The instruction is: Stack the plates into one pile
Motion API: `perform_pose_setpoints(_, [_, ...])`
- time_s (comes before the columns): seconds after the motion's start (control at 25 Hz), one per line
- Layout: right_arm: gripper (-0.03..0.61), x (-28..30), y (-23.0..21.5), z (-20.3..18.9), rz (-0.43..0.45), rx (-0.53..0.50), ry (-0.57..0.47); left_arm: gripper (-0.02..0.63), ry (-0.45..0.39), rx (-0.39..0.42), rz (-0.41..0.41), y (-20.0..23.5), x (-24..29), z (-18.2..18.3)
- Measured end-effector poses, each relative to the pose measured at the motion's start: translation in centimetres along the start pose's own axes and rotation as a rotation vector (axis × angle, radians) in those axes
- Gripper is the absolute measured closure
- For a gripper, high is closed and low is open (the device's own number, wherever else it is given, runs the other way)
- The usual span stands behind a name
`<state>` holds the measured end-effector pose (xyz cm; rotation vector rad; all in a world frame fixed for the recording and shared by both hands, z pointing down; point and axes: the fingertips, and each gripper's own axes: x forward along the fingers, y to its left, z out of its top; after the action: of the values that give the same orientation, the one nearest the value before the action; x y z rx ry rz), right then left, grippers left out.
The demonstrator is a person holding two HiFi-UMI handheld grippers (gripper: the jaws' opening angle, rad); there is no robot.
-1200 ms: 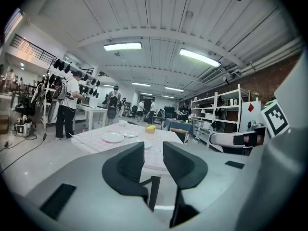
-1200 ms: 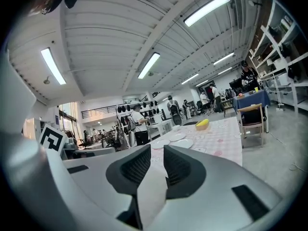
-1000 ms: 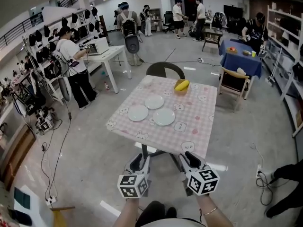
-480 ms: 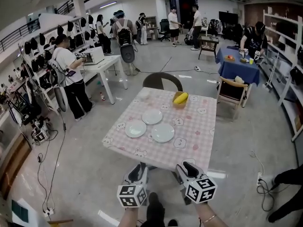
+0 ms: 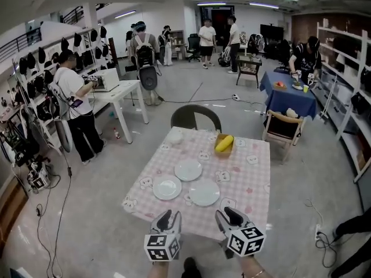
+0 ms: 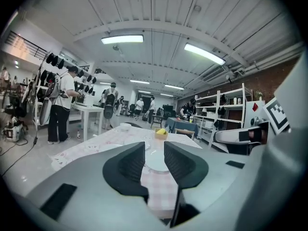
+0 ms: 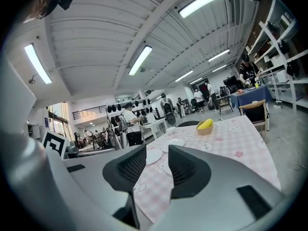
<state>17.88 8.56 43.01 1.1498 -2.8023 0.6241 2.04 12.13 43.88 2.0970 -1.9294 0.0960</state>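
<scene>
We hold left gripper (image 5: pixel 168 214), right gripper (image 5: pixel 228 212) near table (image 5: pixel 255 181), both released, empty; right jaws just opening wider; plates (image 5: pixel 188 170) lie unstacked

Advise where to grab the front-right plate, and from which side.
Take the front-right plate by its rim on the side facing the person, coming in low over the near edge of the table with the right gripper. It lies flat and shallow, so likely only the rim gives a bite: one jaw over, one under. Those jaws have just been opening, nothing between them.
</scene>
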Motion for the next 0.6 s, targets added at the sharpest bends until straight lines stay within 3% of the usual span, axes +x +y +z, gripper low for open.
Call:
perform_pose_setpoints(0.28, [0.446, 7.9, -0.8, 2.5, -0.073, 0.007, -0.013, 0.482, 0.013, 0.02, -0.06, 6.0, 6.3, 3.1])
perform_pose_setpoints(0.6, [0.448, 13.2, -1.8, 3.3, -0.132, 0.033, -0.011, 0.482, 0.04, 0.013, -0.118, 9.5, 11.2, 3.9])
